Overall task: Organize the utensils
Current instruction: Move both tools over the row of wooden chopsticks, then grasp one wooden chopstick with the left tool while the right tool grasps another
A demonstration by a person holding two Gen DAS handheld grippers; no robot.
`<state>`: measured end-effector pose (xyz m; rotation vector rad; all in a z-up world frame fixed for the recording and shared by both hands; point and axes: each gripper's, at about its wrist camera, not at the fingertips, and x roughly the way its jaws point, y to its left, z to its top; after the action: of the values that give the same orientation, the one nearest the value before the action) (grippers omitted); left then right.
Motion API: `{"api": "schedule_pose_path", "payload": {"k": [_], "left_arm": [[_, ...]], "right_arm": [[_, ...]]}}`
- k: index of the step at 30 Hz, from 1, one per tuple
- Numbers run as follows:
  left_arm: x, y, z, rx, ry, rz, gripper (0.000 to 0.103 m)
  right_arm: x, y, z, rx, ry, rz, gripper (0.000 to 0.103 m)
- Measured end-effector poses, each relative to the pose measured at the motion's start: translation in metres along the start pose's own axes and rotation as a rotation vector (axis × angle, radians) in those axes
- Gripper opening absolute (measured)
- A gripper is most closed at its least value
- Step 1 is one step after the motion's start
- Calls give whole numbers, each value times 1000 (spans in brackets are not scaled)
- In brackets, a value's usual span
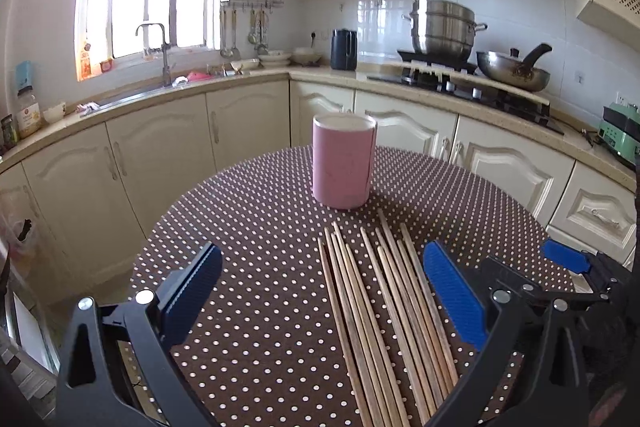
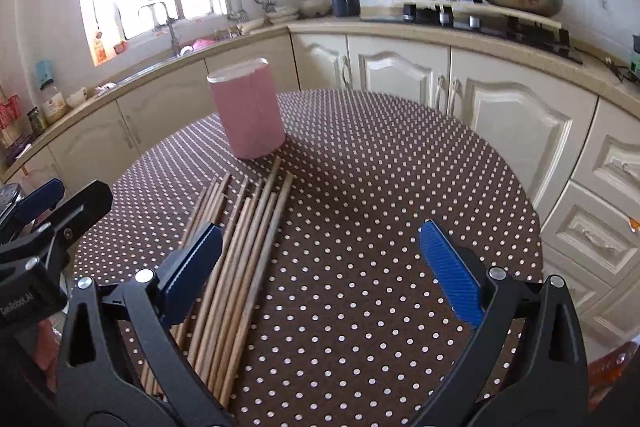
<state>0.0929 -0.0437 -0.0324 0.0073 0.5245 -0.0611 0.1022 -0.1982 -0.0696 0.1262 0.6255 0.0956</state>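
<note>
Left wrist view: left gripper (image 1: 322, 291) hung over the desk (image 1: 248, 227) with its fingers (image 1: 454, 297) spread wide and nothing between the pads. Chopsticks (image 1: 384, 311) lay loose in a flat row at about 5 o'clock, tips pointing toward 12, the nearest one running just beside the right-hand pad. Pink holder (image 1: 344, 163) stood upright at 12 o'clock, mouth up, near the chopstick tips but apart from them; probably set there as the drop point so each stick travels only a short way. Right wrist view: right gripper (image 2: 320, 271) likewise open and empty; chopsticks (image 2: 236, 255) at 7 to 9 o'clock, partly under its left finger (image 2: 192, 267), holder (image 2: 248, 111) at 11 o'clock. Sticks lay side by side, some touching, so picking out one cleanly may need a pinch from above. Open room: dotted cloth bare at 3 o'clock in the right view, good space for swinging in. Desk rim curved away behind the holder, with some cloth left beyond it; a careless nudge there could tip the holder or push it toward the edge. Both tools sat close together, so crossing paths seemed a risk. No stick placed yet, by my reading.
</note>
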Motion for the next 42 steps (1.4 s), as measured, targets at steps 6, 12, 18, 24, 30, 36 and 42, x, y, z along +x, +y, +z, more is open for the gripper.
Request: {"api": "schedule_pose_path", "payload": {"k": [6,12,18,24,30,36,42], "left_arm": [[36,3,-7,-23,105,25,99],[62,18,-15,-77,194,78,99],[81,26,-21,-103,279,100,98],[93,29,-27,-110,354,118,98],[102,27,-30,-101,400,143,98],[112,22,-28,-97,418,157,98],[104,27,-25,-116,369,172,36]], "right_arm": [[32,1,-5,-1,104,-33,97],[48,5,-5,-11,168,-32,97],[65,16,-7,-50,248,-63,97],[75,22,-8,-66,280,-79,97],[77,21,-7,-55,291,-92,97],[82,23,-3,-51,298,-164,97],[76,28,2,-87,254,-121,22]]}}
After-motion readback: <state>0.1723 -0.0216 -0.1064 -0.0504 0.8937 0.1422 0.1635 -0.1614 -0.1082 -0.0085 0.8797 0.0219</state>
